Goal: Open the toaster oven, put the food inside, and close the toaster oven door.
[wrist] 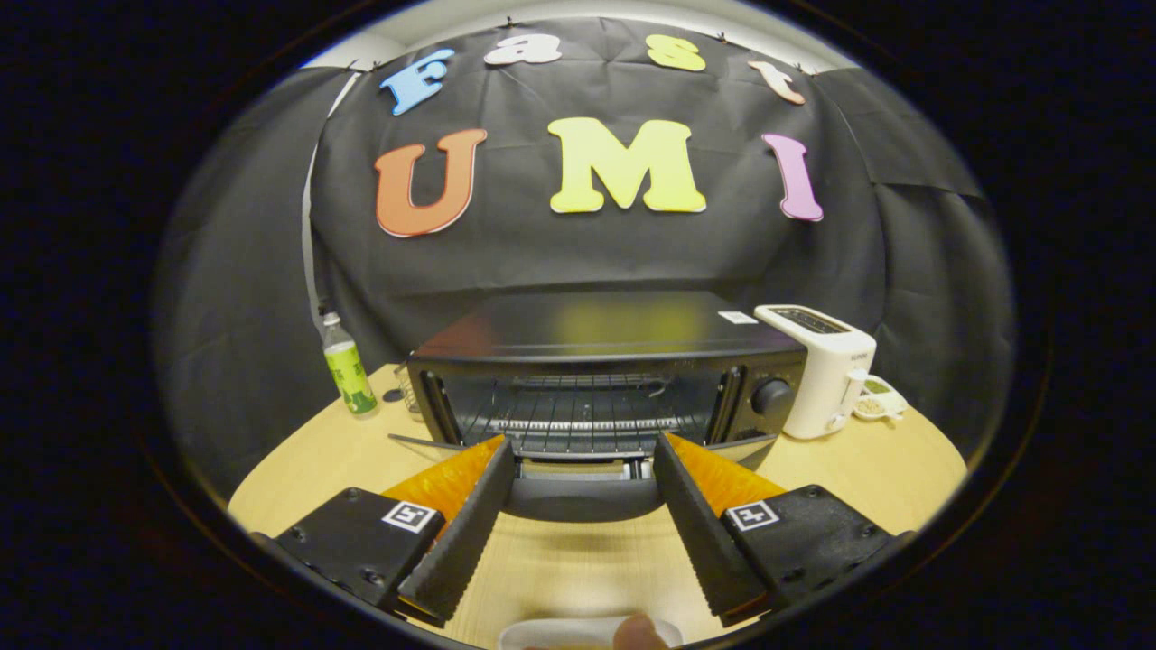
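Observation:
A black toaster oven (596,361) stands on the wooden table (343,451) just beyond my fingers. Its door (582,492) is folded down flat toward me, and the wire rack (587,415) inside is bare. My gripper (582,447) is open, its fingertips at either side of the lowered door's edge, with nothing held between them. Close under the fingers lies a white plate (551,634) with a brown piece of food (639,632) on it, both partly cut off.
A white pop-up toaster (826,370) stands right beside the oven, with a small white dish (880,399) behind it. A green-labelled bottle (348,366) stands left of the oven, near a small glass (411,393). Black cloth walls close the booth behind.

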`<state>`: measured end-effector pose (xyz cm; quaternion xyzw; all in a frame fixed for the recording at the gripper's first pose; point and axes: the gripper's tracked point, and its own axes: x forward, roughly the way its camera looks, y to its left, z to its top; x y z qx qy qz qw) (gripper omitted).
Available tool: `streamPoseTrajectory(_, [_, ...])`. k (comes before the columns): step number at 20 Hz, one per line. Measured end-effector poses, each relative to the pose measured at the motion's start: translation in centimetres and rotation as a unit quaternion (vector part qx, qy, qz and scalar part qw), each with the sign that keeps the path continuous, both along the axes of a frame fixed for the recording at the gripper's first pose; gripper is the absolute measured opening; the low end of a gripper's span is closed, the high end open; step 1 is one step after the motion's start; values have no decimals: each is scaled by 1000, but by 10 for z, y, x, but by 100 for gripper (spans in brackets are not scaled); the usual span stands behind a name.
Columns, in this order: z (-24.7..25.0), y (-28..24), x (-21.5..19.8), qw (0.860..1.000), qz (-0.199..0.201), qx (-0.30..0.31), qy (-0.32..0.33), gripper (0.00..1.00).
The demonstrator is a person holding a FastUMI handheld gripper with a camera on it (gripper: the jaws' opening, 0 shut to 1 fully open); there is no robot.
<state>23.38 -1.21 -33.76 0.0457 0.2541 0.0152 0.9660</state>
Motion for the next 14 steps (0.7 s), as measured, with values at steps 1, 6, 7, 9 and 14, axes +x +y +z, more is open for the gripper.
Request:
streamPoseTrajectory(1, [-5, 1, -9, 1000, 3, -6, 8, 100])
streamPoseTrajectory(6, [-32, 2, -41, 999, 12, -26, 46, 100])
streamPoseTrajectory(7, [-40, 3, -46, 998, 14, -25, 58, 100])
streamPoseTrajectory(9, [-53, 3, -55, 996, 18, -21, 85, 100])
streamPoseTrajectory(14, [-89, 8, -76, 986, 19, 10, 163, 100])
